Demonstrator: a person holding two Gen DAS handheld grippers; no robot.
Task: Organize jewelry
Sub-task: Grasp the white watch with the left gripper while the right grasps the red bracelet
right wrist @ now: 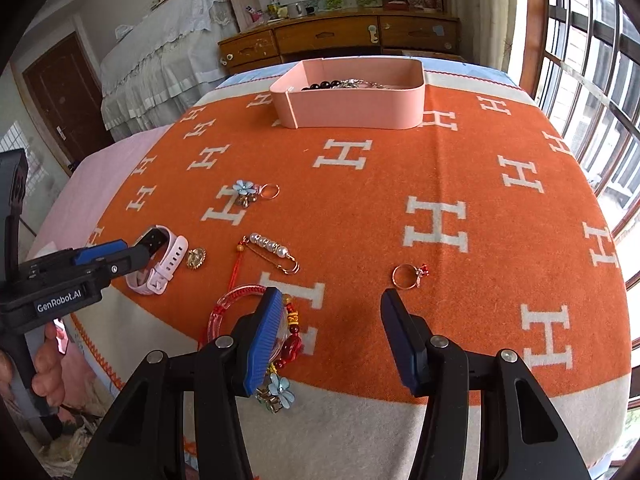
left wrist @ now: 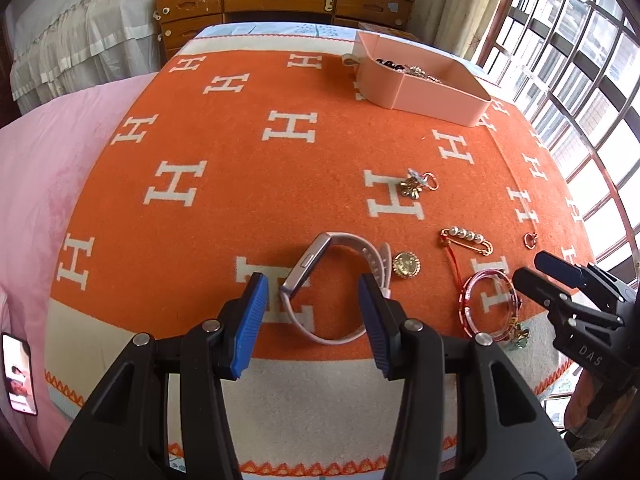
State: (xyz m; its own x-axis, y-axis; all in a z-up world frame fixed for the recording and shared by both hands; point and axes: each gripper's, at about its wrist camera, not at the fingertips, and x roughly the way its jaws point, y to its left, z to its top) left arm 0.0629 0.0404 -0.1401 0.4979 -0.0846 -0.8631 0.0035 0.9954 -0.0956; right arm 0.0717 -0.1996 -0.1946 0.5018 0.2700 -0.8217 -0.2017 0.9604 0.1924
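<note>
A pale pink wristband watch [left wrist: 340,276] lies on the orange blanket, between the open jaws of my left gripper [left wrist: 312,304]; it also shows in the right wrist view [right wrist: 160,260]. My right gripper [right wrist: 328,320] is open and empty above the blanket; its left finger hides part of a red bracelet with beads [right wrist: 240,304], also seen in the left wrist view [left wrist: 486,304]. A gold round brooch [left wrist: 406,265], a pearl pin [left wrist: 466,240], a small ring [right wrist: 408,276] and a flower charm [right wrist: 248,194] lie loose. A pink box [right wrist: 352,100] at the far side holds several pieces.
The orange blanket with white H marks [right wrist: 400,184] covers the table. A wooden dresser [left wrist: 280,4] stands behind it. Windows [right wrist: 592,80] run along the right. A phone [left wrist: 18,372] lies on pink bedding at the left. A second flower charm [right wrist: 280,392] lies near the front edge.
</note>
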